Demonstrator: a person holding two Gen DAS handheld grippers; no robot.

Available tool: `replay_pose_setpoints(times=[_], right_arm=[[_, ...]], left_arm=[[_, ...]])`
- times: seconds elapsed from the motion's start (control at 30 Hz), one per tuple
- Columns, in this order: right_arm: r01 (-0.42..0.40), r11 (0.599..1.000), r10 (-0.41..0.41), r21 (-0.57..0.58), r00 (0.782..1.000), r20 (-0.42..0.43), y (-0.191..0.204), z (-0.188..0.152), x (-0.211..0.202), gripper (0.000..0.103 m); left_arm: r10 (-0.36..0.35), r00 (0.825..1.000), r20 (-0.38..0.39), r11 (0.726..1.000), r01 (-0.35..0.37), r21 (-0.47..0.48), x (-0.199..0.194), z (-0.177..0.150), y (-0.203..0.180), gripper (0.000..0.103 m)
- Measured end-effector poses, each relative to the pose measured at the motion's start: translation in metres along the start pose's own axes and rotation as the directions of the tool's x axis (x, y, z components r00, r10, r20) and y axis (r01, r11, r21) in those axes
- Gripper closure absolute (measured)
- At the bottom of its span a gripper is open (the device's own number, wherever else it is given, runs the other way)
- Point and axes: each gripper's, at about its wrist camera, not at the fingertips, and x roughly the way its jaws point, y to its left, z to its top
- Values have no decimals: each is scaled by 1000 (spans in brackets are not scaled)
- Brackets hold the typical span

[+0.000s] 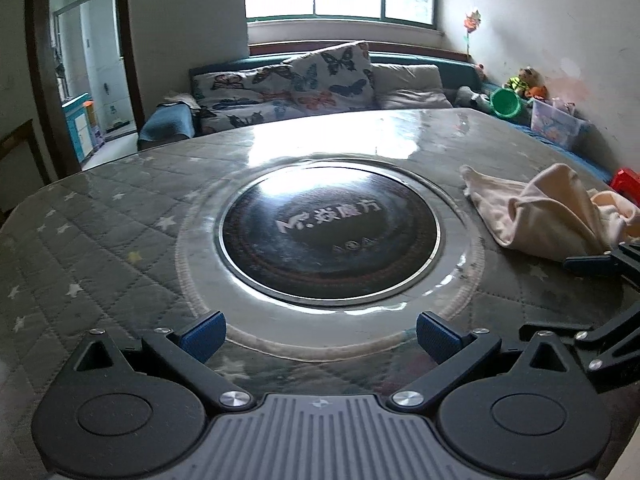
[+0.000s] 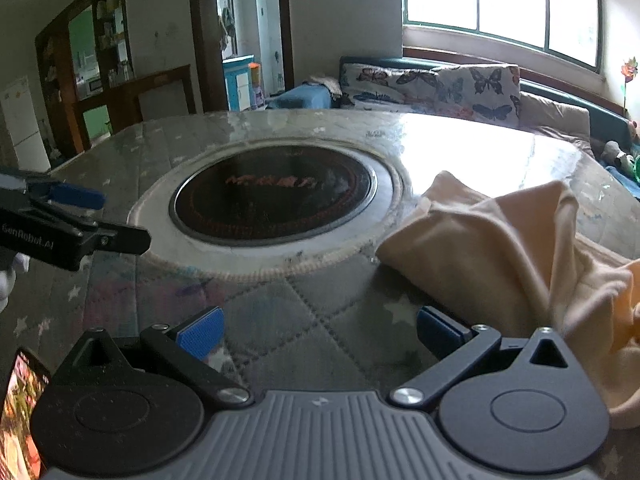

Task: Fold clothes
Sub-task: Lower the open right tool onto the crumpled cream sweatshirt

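Over table (image 1: 100, 216), both tongs agape, level

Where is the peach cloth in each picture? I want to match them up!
Left wrist view: the peach cloth lies crumpled at the far right, on the table.
Right wrist view: the same cloth fills the right side, close to the camera.
Shared landmark: the round black cooktop set in the table, left of the cloth in both.
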Motion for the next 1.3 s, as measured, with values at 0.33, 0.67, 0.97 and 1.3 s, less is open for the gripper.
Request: replay_pose_setpoints(times=[0.33,0.67,0.97,1.3], right_arm=[[16,999,-17,-40,1000,-24,8,-13,2,0],[18,999,-19,-44,999,-26,10,-14,1,0],[13,999,-15,-41,999,-32,9,-11,0,0],[19,999,-19,-33,1000,-22,3,-8,-21,0]], left_arm=[[-29,999,-29,999,29,25,4,-2,-17,0],[-45,998,-40,998,47,50,2,2,-28,0],[-64,997,-52,994,68,80,1,5,-39,0],[-60,997,-47,991,65,121,-3,11,-54,0]])
